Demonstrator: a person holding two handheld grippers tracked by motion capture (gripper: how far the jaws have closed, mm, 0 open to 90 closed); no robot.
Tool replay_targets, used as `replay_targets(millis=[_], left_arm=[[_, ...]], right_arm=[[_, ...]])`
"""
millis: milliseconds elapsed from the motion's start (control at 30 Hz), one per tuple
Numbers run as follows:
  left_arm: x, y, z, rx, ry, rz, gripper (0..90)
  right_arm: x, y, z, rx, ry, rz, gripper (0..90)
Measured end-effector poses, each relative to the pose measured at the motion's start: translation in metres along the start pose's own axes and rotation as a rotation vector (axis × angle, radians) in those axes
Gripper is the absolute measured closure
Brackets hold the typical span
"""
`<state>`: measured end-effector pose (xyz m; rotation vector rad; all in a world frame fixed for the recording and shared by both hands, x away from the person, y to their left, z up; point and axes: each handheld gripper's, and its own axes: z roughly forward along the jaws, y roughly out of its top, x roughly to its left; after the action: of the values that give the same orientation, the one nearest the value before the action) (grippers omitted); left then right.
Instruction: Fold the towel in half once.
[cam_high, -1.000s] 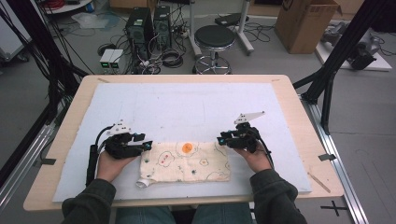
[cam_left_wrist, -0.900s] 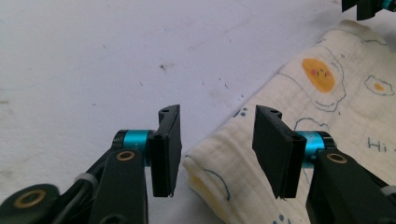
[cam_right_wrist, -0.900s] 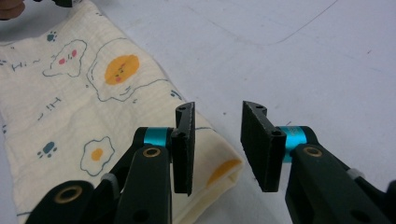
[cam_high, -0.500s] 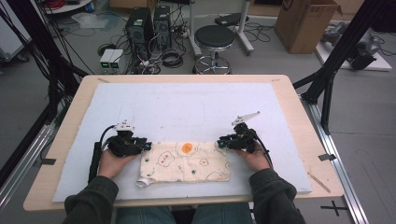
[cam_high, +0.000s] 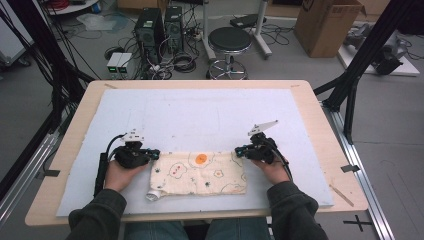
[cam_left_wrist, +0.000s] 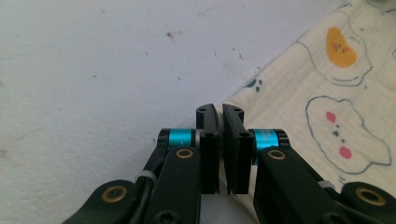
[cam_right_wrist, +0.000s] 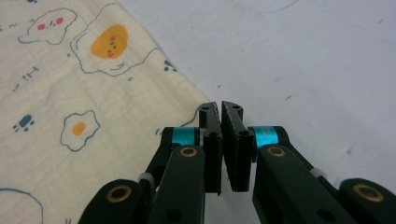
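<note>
Black jaws of the left gripper have just been closing and now stand pressed together at the far left corner of the cloth; its own view shows the cream fabric's corner running in under the tips, so the pads appear to pinch it, though the pinch itself is hidden behind the jaws. In the high view the same left gripper sits just beside the cloth, at its upper left corner, with the person's left hand behind it. The right gripper has also just been closing, and its jaws meet at the cloth's far right corner, where the printed edge slips beneath them; here too the fabric seems caught, yet the contact is out of sight. From above, the right gripper touches the cloth's upper right corner, and the right hand lies just to the right of the cloth. The cloth itself is a folded cream rectangle printed with fried eggs and small faces, an orange yolk near its far edge, and a white rolled bit sticks out at its near left corner. It lies flat on the pale foam mat, close to the mat's near edge and between the two hands. The mat covers most of the wooden table. Well beyond the cloth, on the floor past the table's far side, stand a black stool, computer towers and a cardboard box.
</note>
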<state>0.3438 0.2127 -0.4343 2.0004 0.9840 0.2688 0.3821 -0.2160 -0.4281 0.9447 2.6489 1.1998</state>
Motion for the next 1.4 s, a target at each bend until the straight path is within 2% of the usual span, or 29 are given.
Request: replay_targets(millis=[133, 267, 500, 633, 700, 833, 967, 1100, 1200, 1400], left_arm=[[0.002, 0.001, -0.003, -0.037, 0.007, -0.020, 85.5], [0.004, 0.002, -0.001, -0.038, 0.022, -0.028, 85.5], [0.010, 0.001, 0.009, -0.025, 0.052, -0.059, 85.5], [0.011, 0.000, 0.013, -0.010, 0.055, -0.067, 85.5], [0.011, -0.001, 0.014, 0.002, 0.059, -0.055, 85.5], [0.011, -0.001, 0.014, -0.004, 0.059, -0.062, 85.5], [0.011, -0.001, 0.014, 0.003, 0.063, -0.051, 85.4], [0.011, -0.001, 0.014, 0.004, 0.063, -0.052, 85.1], [0.010, -0.001, 0.014, 0.000, 0.063, -0.048, 83.8], [0.010, 0.000, 0.007, -0.030, 0.042, -0.030, 75.7]], right_arm=[[0.000, 0.007, -0.007, -0.032, -0.021, -0.007, 86.9], [-0.002, 0.011, -0.007, -0.046, -0.037, -0.013, 86.8], [-0.007, 0.011, 0.007, -0.004, -0.059, -0.002, 86.8], [-0.011, 0.009, 0.012, 0.010, -0.058, 0.007, 86.8], [-0.011, 0.007, 0.014, 0.014, -0.057, 0.010, 86.8], [-0.013, 0.003, 0.015, -0.008, -0.043, 0.034, 86.7], [-0.013, 0.003, 0.016, -0.012, -0.050, 0.018, 86.6], [-0.013, -0.001, 0.016, -0.030, -0.043, 0.036, 86.3], [-0.012, 0.000, 0.016, -0.029, -0.049, 0.031, 85.4], [-0.011, 0.000, 0.014, -0.057, -0.032, 0.041, 74.5]])
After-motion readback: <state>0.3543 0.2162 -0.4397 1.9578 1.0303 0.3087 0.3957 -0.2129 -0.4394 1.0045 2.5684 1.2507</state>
